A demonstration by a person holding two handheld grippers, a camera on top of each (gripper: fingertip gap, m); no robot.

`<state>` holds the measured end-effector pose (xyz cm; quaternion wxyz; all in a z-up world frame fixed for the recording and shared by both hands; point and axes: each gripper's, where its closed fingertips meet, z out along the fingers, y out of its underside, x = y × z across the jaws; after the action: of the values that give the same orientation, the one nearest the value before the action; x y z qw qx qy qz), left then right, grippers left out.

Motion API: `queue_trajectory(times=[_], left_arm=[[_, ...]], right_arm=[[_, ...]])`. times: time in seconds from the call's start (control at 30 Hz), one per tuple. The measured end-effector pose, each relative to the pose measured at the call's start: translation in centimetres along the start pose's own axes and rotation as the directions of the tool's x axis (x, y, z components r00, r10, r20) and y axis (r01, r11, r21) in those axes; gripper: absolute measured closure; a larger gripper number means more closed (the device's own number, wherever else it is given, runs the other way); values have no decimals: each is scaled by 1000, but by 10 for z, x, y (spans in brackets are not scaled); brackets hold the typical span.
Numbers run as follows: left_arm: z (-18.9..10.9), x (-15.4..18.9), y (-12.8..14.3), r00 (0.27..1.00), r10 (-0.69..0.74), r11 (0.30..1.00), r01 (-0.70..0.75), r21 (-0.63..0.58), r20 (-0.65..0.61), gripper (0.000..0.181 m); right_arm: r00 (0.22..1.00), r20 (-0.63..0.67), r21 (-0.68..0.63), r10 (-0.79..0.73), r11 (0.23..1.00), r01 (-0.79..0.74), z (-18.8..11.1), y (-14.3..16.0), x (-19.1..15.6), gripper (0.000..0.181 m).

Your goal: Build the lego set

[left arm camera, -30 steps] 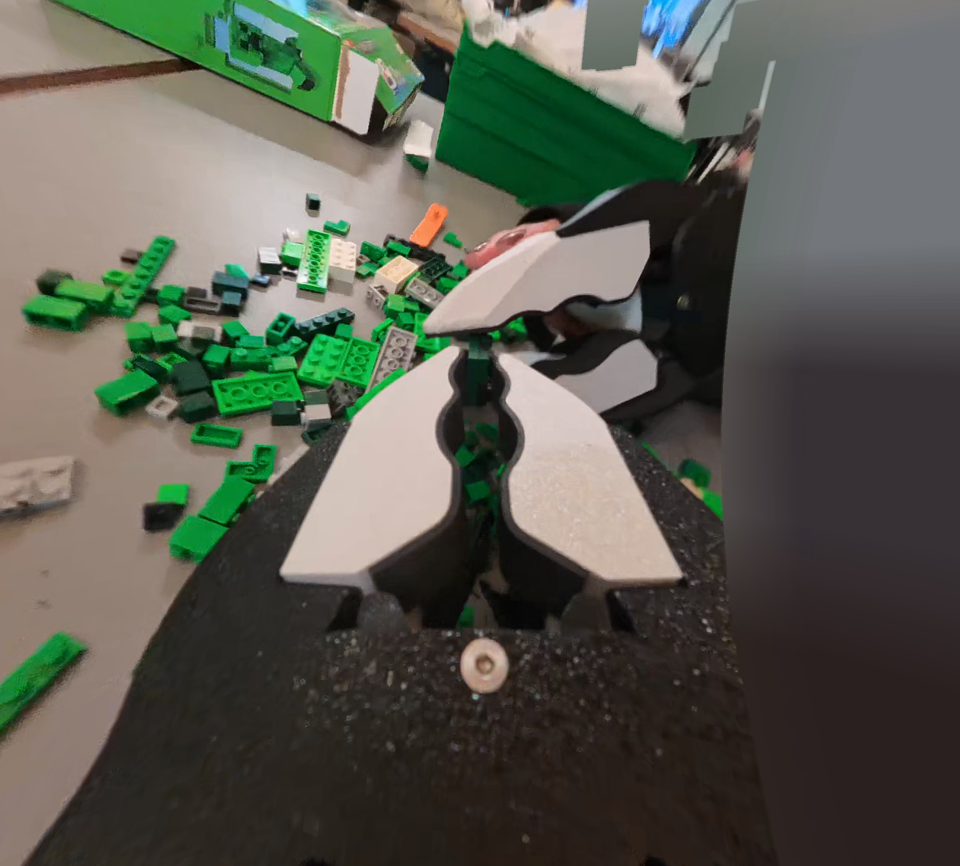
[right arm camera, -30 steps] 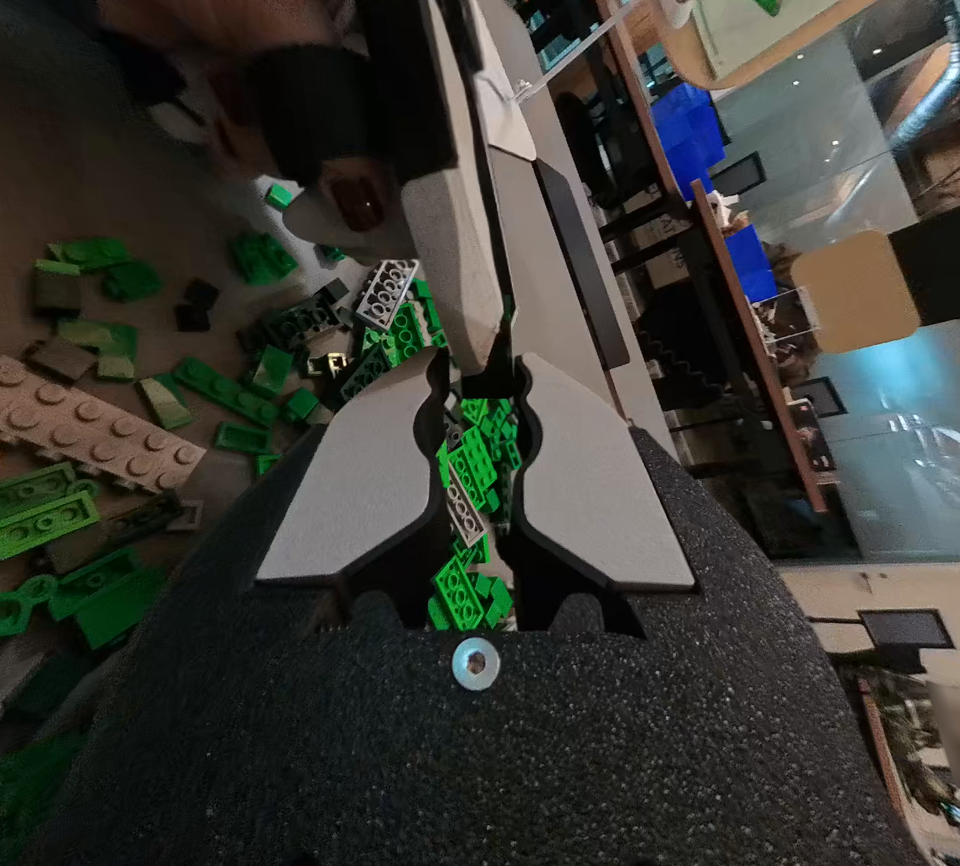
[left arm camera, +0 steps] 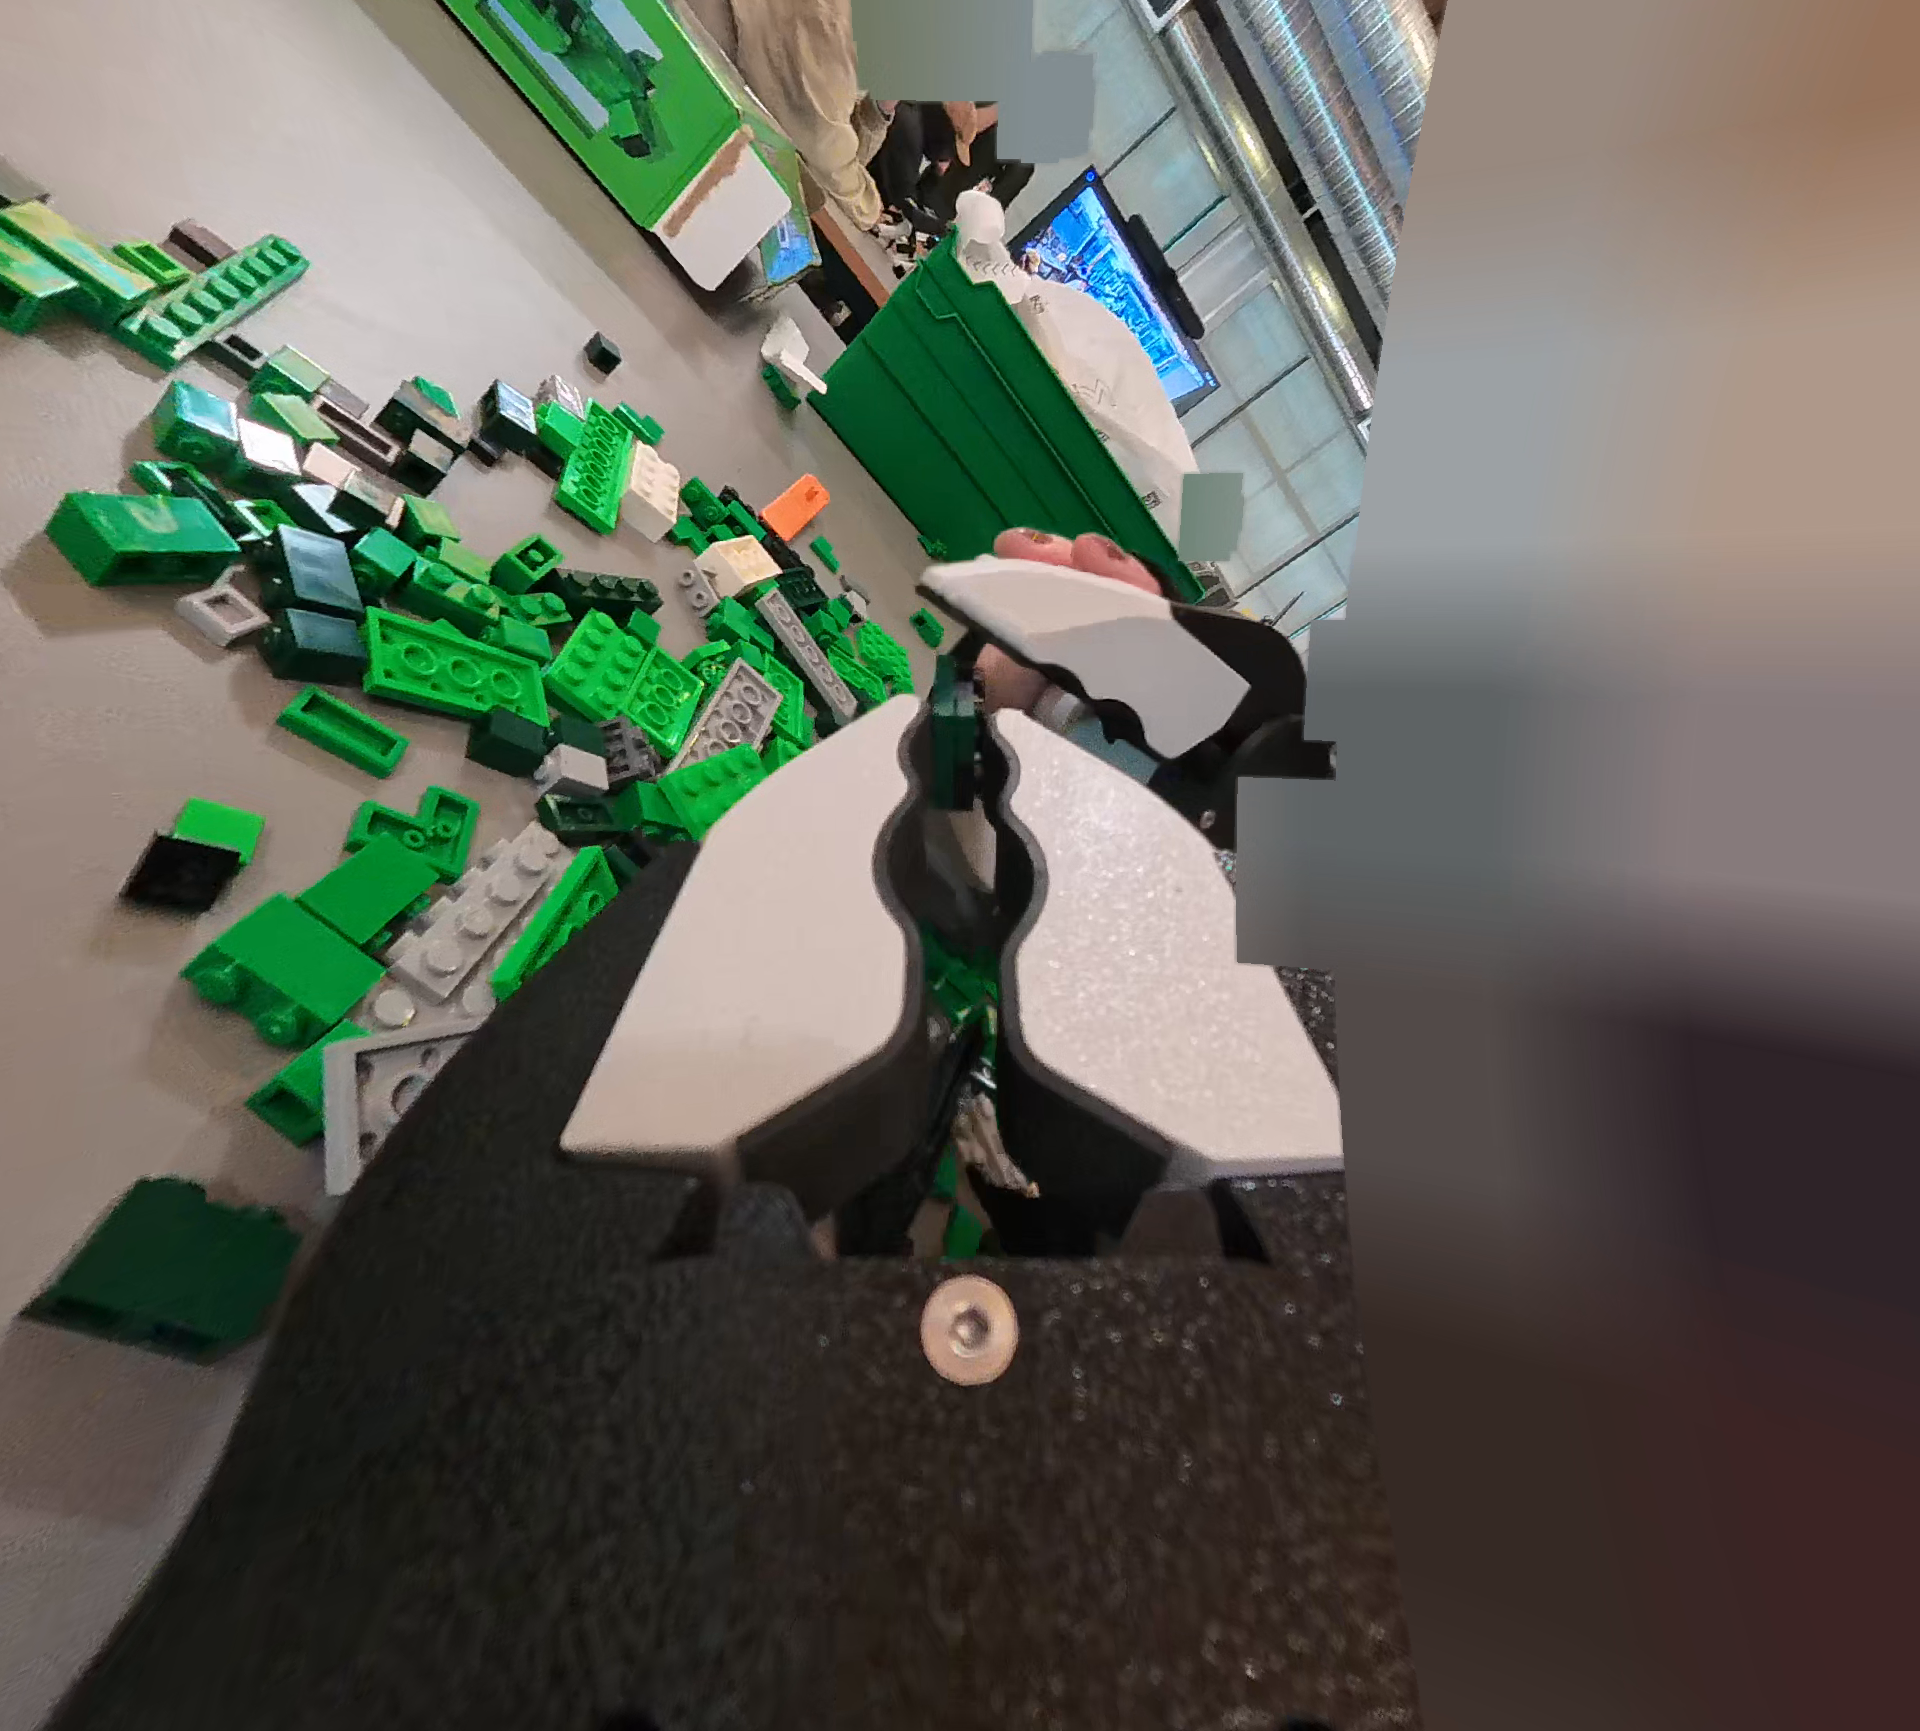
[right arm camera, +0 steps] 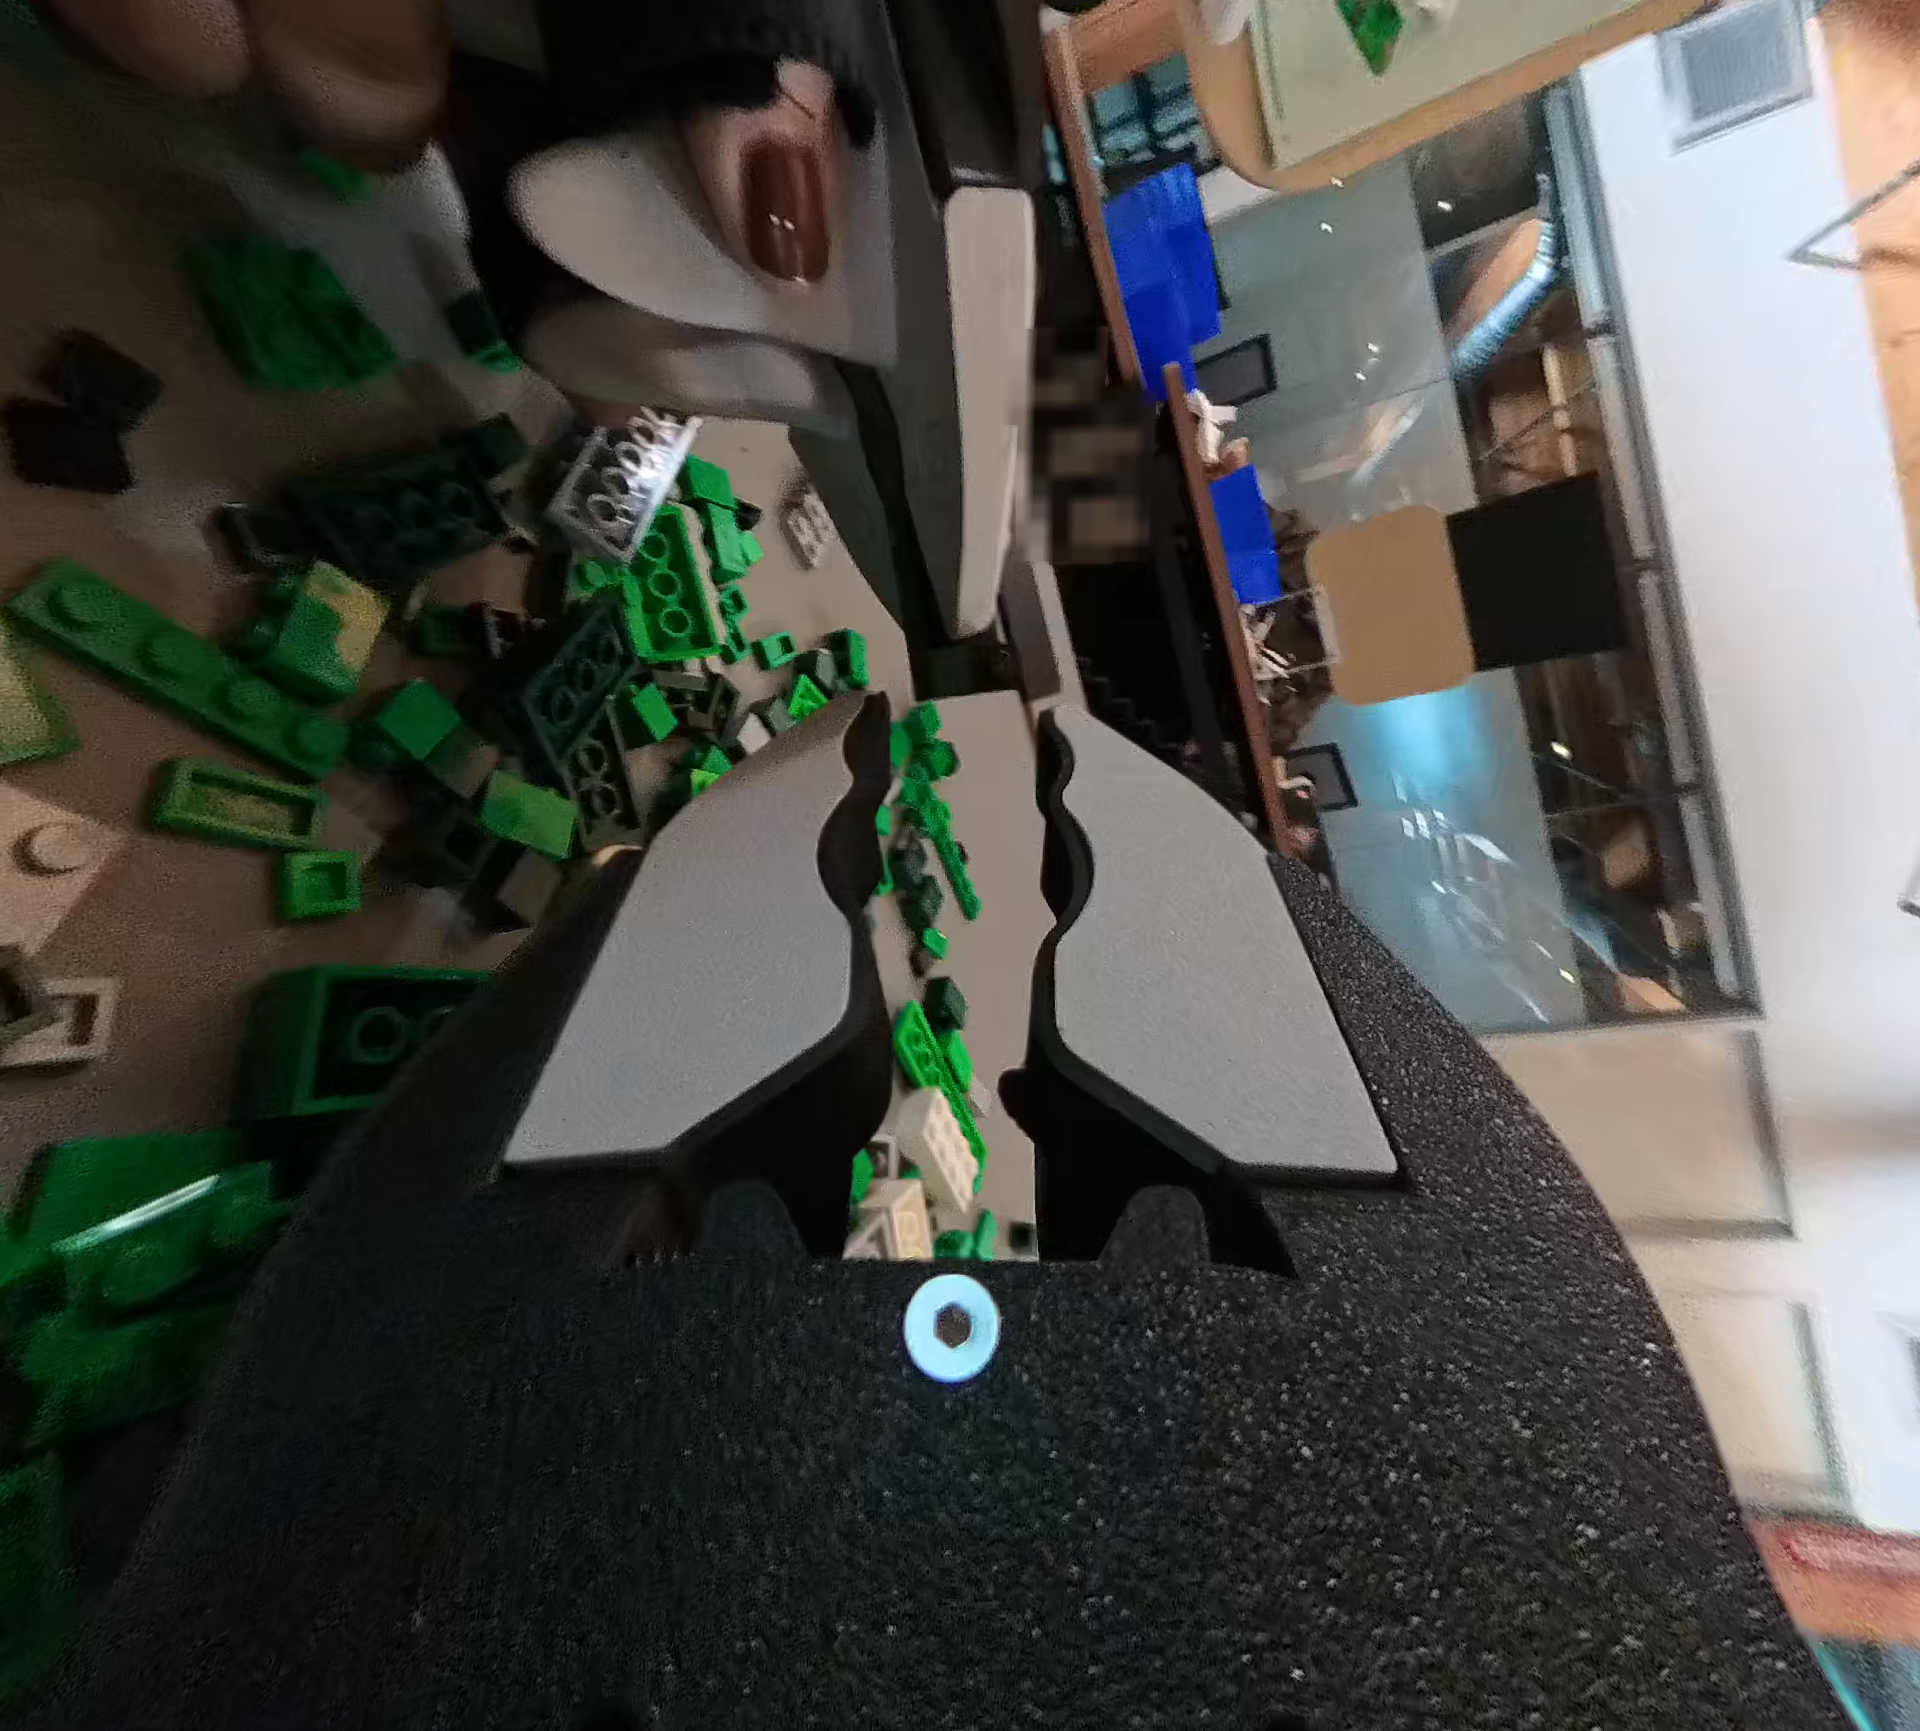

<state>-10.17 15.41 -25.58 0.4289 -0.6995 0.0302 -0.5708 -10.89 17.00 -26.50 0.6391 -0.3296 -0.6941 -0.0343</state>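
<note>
Scattered across the grey table [left arm camera: 312, 71] at far left: loose bricks [left arm camera: 447, 673], mostly green with a few grey, white and black, spread flat and apart, probably so that shapes can be told at a glance. Further back, parked clear of the work: the green set box [left arm camera: 582, 40], and to its right a green bin [left arm camera: 966, 434]. At centre, lifted off the table: the left gripper [left arm camera: 954, 725], nearly closed, pinching a small dark-green piece [left arm camera: 951, 736] at the very tips, apparently held up as the fixed half of a join. Just right of it, seen in the left wrist view: the right gripper [left arm camera: 1081, 653], turned sideways, tips close to that piece. In its own view, parted and holding nothing, with only table and bricks visible through the gap [right arm camera: 961, 725]; likely just off the piece or lining up to press on it, which one cannot be told. Above it in that view, the left gripper's fingers [right arm camera: 977, 393] pointing down toward the same spot. Build judged early, most bricks unjoined.
</note>
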Motion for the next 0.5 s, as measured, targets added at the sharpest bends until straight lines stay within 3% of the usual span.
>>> queue_trajectory(times=[0.03,0.17,0.3,0.5], left_arm=[[1,-1,1,1000,4,1000,-4,-9,7,173],[6,-2,11,996,71,995,-67,-73,48,173],[5,-3,14,977,189,977,-178,-114,94,173],[6,-1,15,962,255,962,-241,-131,96,173]], right_arm=[[1000,18,13,2,1000,-2,0,-2,-3,153],[997,73,5,21,1000,-22,0,-6,-11,154],[972,152,-14,179,984,-179,-1,-5,-13,163],[952,187,-17,241,970,-242,-2,-6,-13,163]])
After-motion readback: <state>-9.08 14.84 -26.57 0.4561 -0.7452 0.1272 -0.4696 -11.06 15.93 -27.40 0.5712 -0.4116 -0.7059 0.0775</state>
